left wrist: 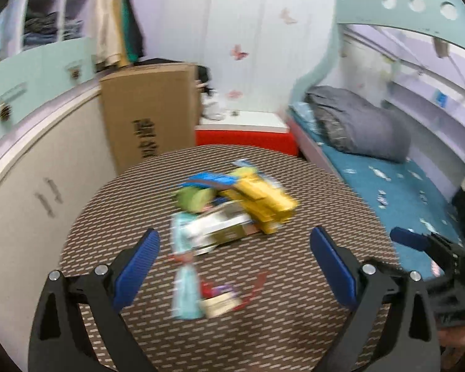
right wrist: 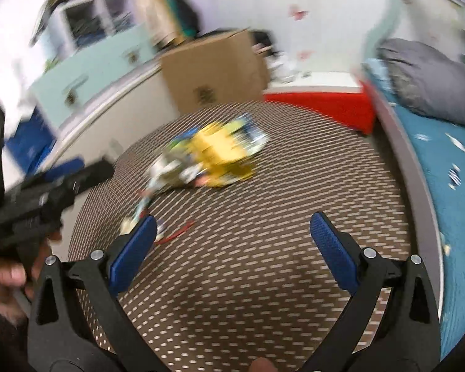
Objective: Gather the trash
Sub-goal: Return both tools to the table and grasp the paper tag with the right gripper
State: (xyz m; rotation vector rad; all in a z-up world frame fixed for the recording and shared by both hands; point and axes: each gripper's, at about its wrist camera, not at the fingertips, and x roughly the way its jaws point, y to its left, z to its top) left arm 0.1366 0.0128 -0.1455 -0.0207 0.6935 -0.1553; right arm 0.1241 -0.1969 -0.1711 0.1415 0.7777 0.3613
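Round table (left wrist: 114, 217) with a brown woven cover fills the lower half of both views. Both pictures smeared by motion blur, the right wrist view more so.

Left gripper (left wrist: 234, 259) above the near half of the table, blue pads spread wide apart, nothing between them. Just ahead of the gap, toward 12 o'clock, a heap of trash (left wrist: 232, 207) near the middle of the table: a yellow packet (left wrist: 263, 200) on top at the 1 o'clock side, a blue wrapper (left wrist: 210, 179) behind it, something green (left wrist: 192, 198) at 11 o'clock, a pale box (left wrist: 223, 232) beneath. A long light-blue wrapper (left wrist: 186, 282) trails from the heap toward 6 o'clock, lying between the pads. Beside its near end, a small tan carton (left wrist: 221, 303) and a red scrap (left wrist: 254, 285). Printing on all of it too blurred to read.

Right gripper (right wrist: 233, 234) also splayed wide, empty, above bare table cover. Same heap seen from there at 11 o'clock, well beyond the fingertips; red scrap just beside the left pad.

At 3 o'clock in the left wrist view, the other gripper's blue pad and black frame visible at the table's edge. At 9 o'clock in the right wrist view, the left tool's black body with a hand (right wrist: 6, 282) on it.

Beyond the table: cardboard box (left wrist: 148, 111) at 11 o'clock, red chest (left wrist: 245, 138) at 12, bed (left wrist: 403, 186) with a grey pillow (left wrist: 356, 124) at 2 o'clock.
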